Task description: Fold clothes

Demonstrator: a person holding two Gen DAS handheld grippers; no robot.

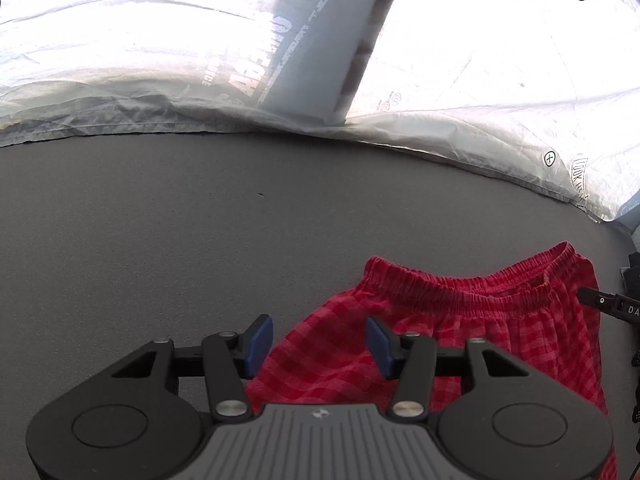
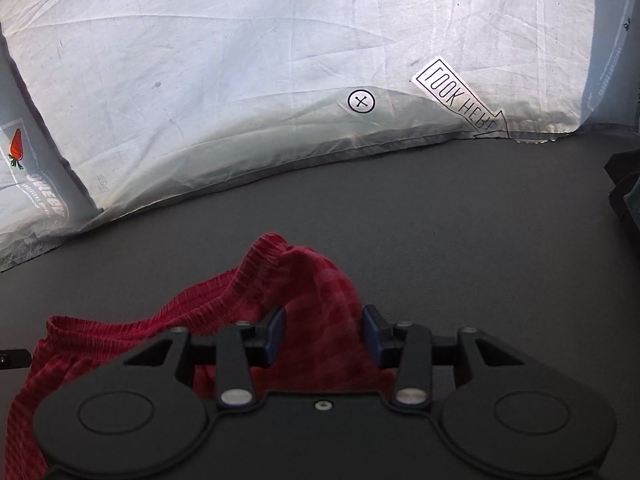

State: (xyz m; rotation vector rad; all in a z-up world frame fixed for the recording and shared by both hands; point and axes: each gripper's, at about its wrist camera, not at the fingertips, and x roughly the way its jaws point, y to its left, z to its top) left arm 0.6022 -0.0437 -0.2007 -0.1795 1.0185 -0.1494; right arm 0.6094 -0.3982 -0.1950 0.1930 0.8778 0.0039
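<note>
Red checked shorts [image 1: 460, 332] with an elastic waistband lie on a dark grey table [image 1: 160, 240]. My left gripper [image 1: 320, 344] is open, its blue pads over the shorts' left edge, holding nothing. In the right wrist view the shorts [image 2: 312, 292] bunch up at the waistband corner between the pads of my right gripper [image 2: 324, 332]. The jaws stand apart with cloth between them; I cannot tell whether they grip it. The right gripper's tip shows at the right edge of the left wrist view [image 1: 612, 304].
A white translucent sheet [image 1: 480, 60] with printed marks and a carrot picture hangs behind the table's far edge. A "LOOK HERE" arrow label [image 2: 460, 96] is on it. A dark object [image 2: 626, 192] sits at the table's right edge.
</note>
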